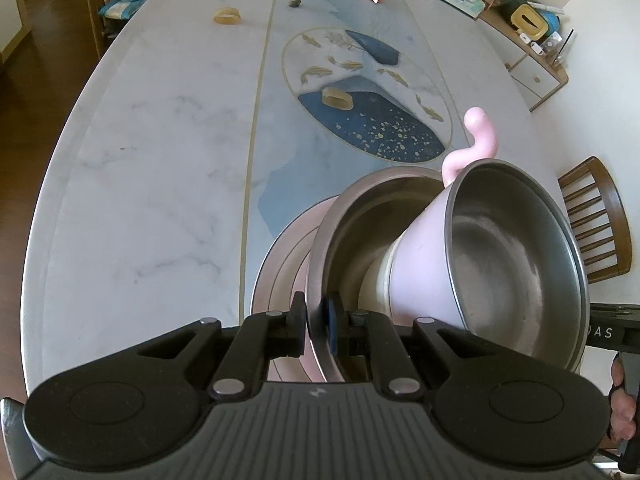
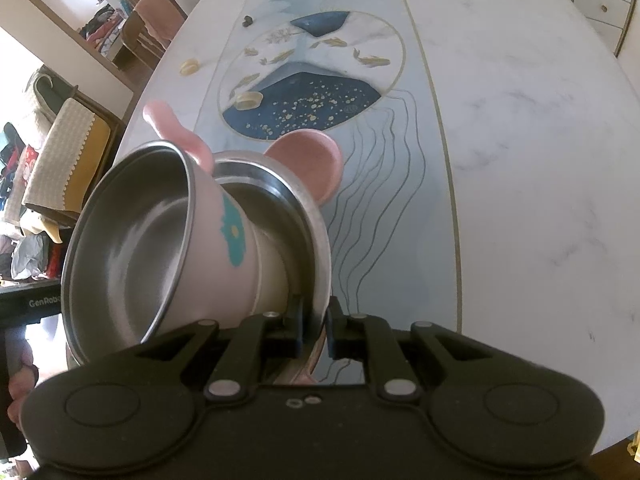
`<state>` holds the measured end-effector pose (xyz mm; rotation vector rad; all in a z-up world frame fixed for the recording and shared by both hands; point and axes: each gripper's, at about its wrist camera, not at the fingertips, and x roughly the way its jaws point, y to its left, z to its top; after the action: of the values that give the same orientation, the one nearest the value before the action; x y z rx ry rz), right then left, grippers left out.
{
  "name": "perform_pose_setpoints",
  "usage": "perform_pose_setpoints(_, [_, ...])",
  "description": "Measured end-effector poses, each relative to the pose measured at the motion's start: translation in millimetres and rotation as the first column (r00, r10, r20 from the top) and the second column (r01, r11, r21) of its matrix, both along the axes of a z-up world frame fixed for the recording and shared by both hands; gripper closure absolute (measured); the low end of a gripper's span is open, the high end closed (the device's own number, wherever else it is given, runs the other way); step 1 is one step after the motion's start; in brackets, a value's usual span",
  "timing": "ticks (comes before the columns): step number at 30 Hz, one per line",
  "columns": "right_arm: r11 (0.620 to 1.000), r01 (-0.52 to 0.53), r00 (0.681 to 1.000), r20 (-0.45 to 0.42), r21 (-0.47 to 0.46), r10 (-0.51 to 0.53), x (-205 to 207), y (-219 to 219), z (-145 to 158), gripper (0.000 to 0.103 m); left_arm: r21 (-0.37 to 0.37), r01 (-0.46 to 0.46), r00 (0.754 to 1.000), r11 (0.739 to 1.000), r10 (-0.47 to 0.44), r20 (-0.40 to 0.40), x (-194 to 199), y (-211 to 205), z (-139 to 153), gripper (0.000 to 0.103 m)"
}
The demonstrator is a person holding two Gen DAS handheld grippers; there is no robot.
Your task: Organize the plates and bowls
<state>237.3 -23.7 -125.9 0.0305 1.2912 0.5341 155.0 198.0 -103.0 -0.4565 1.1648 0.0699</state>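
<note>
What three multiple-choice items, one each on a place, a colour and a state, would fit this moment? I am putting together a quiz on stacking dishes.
1. Where is the pink bowl?
A. Tilted inside the larger steel bowl
B. Flat on the table beside the tissue box
C. Upside down on a chair

2. What colour is the flower on its side?
A. Red
B. Teal
C. Black

3. How do the left tongs stand?
A. Wide open above the table
B. Shut on a pen
C. Shut on the larger steel bowl's rim

Key: A, it leans within the bigger bowl; B, the print is teal; C, the pads pinch the rim.
</note>
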Motion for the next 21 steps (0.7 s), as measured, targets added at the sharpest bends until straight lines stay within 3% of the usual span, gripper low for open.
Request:
perform_pose_setpoints(18, [1.0,0.024,0.999,0.043,0.007,-0.024,-3.7,-4.9,11.9,0.077,0.015,0.022,1.0,1.0,-0.022,-0.014,0.9,-1.4,1.2,0.093])
perform_pose_setpoints(21, [0.999,0.03,0.998,0.058,0.015,-0.031,-6.5,-7.4,16.5,0.074,0.025,0.022,1.0,0.999,-0.022,-0.013,0.4,-1.4,2.1,0.089])
